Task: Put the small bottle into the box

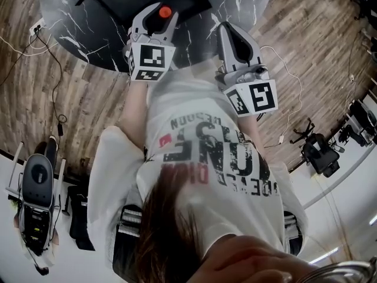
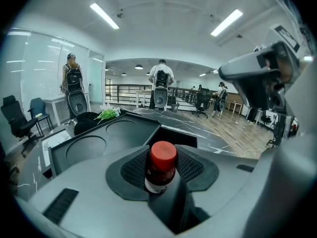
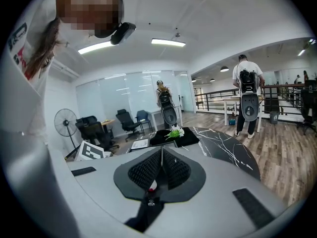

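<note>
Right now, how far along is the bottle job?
Done: the bottle is picked up, clamped in the left gripper. In hand: it is held near the black box, not yet inside. Left: lowering it in and letting go. The right gripper is shut, empty.

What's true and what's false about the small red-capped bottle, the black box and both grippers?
1. The left gripper grips the small dark bottle with a red cap. True.
2. The right gripper has its jaws wide apart. False: they are together, with nothing between them.
3. The bottle lies in the black box with round recesses. False: the left gripper holds it.
4. The box sits on a dark marbled tabletop. True.
</note>
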Available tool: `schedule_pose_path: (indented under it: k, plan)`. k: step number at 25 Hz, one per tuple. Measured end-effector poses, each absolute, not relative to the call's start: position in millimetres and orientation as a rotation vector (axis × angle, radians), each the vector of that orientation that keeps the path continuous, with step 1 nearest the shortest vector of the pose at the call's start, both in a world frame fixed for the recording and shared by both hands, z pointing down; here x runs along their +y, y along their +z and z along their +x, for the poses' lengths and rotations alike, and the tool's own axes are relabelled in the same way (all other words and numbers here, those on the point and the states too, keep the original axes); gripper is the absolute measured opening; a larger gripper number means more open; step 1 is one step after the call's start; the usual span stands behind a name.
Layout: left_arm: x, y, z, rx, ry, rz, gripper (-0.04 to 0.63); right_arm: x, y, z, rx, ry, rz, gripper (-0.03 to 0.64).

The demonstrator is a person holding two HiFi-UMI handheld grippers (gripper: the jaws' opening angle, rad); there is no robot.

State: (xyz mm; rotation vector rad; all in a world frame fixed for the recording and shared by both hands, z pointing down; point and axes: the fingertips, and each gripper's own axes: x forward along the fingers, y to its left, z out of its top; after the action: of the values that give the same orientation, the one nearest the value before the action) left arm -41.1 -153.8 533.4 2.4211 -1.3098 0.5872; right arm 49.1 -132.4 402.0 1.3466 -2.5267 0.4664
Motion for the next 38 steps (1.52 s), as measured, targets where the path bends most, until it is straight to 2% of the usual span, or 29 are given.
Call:
schedule_pose_path:
  k: [3,14,28,38]
  plan:
    - [-153.4,534.1,-41.7,-1.344,0.599,2.412,0.155,-130.6,402.0,46.0,-2.535,0.467,1.327,0.008]
    - [-158.5,530.9,-40.1,-1.366,0.618,2.392,0.232,-132.1,403.1,50.4,-2.531,0.487,1.338,0.008]
    - [-157.4,518.6,-40.1,-1.346,0.612,2.39,0.23,-137.5,396.6,45.9,-2.563,0.493,1.342,0.008]
    - [-160.9,498.2,-43.7,-1.375,0.586,2.412,0.185,-138.1,389.3,48.1,-2.583,0.477,1.355,0.008]
